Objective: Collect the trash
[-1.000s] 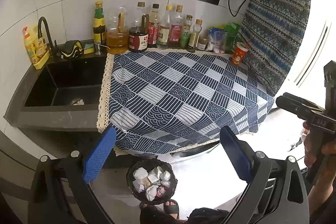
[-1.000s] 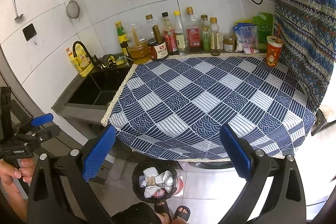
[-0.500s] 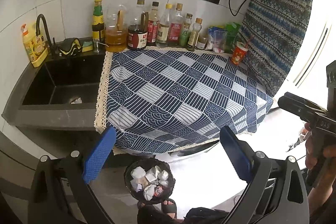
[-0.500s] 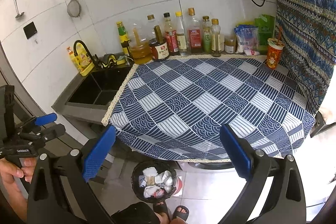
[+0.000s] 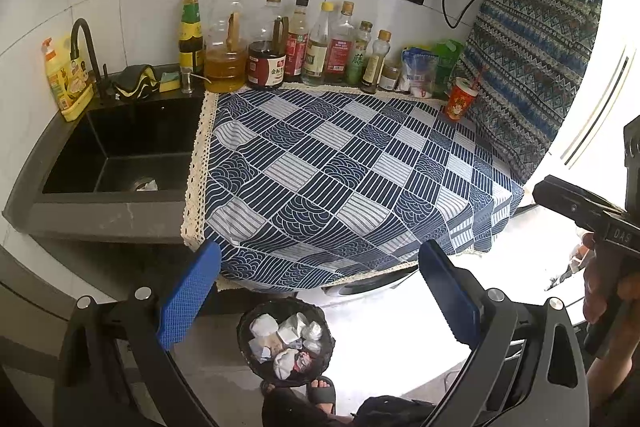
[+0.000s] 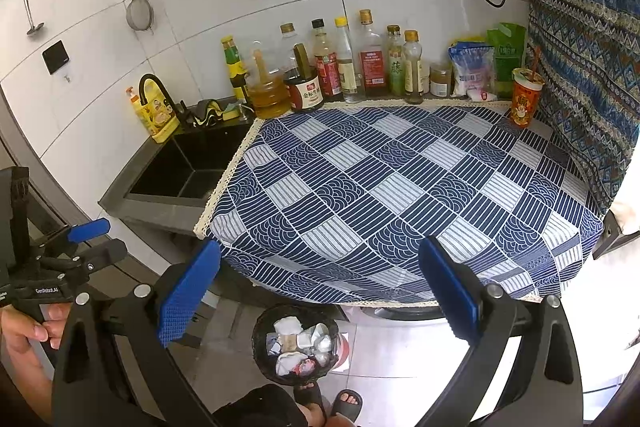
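1. The left tool (image 5: 320, 291) is held above the near edge of the bench (image 5: 344, 179), its blue pads spread wide with nothing between them. The right tool (image 6: 320, 291) is the same: parted wide and empty.

2. The trash bin (image 5: 286, 343) stands on the floor below and just ahead of both tools, beside the person's sandalled feet. It is heaped with crumpled paper and wrappers, so most of the collecting looks done.

3. Ahead of the tools the checked cloth on the bench shows no loose scraps. A pale scrap (image 5: 146, 184) lies by the drain of the sink (image 5: 120, 131), ahead and to the left of the left tool; it may be leftover trash, though I cannot tell.

4. Risks, as I judge them:
   - Reaching into the deep sink, the tool could knock the faucet (image 5: 86, 55) or the yellow soap bottle (image 5: 64, 79) on its rim.
   - A wet scrap may tear or slip from the pads.
   - The red cup (image 6: 526, 97), far ahead on the right, may count as trash; squeezed hard, it could buckle or spill.
   - The bin is full, so a careless drop may bounce out.
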Demonstrator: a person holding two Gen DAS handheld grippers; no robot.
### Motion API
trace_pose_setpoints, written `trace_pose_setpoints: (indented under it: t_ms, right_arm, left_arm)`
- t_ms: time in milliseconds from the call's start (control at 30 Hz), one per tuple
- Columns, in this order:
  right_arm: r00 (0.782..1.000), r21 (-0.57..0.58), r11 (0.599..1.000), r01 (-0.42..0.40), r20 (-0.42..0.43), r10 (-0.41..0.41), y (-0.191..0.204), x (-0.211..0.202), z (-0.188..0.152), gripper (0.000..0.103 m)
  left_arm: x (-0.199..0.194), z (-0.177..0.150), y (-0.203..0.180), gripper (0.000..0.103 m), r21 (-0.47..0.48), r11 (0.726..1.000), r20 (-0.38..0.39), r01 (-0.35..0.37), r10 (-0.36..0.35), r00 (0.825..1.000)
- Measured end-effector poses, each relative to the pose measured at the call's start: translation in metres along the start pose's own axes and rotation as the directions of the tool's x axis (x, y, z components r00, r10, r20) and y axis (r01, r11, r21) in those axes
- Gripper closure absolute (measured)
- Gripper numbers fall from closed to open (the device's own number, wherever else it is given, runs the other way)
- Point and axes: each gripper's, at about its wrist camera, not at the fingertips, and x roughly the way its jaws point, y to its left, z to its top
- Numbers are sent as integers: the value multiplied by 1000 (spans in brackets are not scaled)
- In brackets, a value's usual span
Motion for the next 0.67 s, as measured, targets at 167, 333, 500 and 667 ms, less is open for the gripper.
trace_pose_setpoints:
  t_ms: [167, 333, 500, 667]
  right_arm:
    - [1000, -2, 1000, 3, -3, -3, -3, 0, 0, 5]
    - [1000, 5, 1000, 9, -3, -9, -8, 2, -2, 5]
    - [1000, 6, 1000, 11, -6, -10, -11, 2, -4, 5]
    - [1000, 7, 1000, 8, -9, -8, -13, 3, -7, 5]
  left_arm:
    - [3, -1, -1, 7, -2, 1000, -1, 0, 0, 1000]
    - [1, 1, -4, 7, 5, 1000, 9, 3, -3, 1000]
    - [1, 1, -6, 7, 2, 1000, 7, -4, 4, 1000]
    - [0, 2, -8, 7, 9, 1000, 14, 2, -3, 1000]
